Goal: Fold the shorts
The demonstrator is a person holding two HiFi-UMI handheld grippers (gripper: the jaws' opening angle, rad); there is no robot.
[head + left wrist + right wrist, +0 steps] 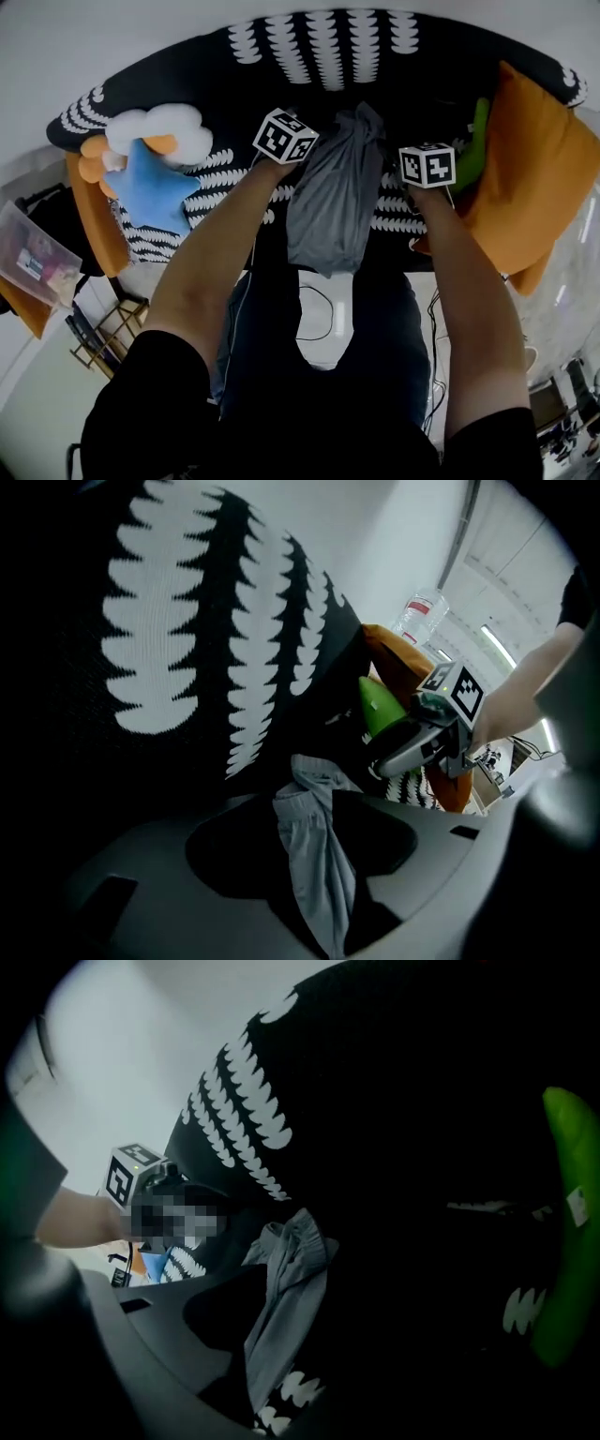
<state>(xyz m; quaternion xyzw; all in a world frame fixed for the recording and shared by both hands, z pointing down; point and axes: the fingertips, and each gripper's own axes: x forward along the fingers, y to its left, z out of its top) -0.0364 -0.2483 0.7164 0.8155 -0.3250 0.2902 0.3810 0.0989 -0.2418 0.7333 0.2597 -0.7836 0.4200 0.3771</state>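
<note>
The grey shorts (333,192) lie bunched in a long narrow heap on the black blanket with white leaf marks (319,56); their near end hangs over the front edge. My left gripper's marker cube (286,137) is just left of the heap, my right gripper's cube (427,165) just right of it. In the left gripper view the shorts (314,841) run between the wide-apart jaws of my left gripper (300,860), unpinched. The right gripper view shows the shorts (281,1283) beside my right gripper (281,1344), also open. The right gripper (389,754) hovers across the heap.
An orange cushion (530,178) and a green thing (476,141) lie at the right. A blue star plush (150,187) and a white cloud plush (164,131) lie at the left. A clear bag (33,258) and cables (314,319) are on the floor below.
</note>
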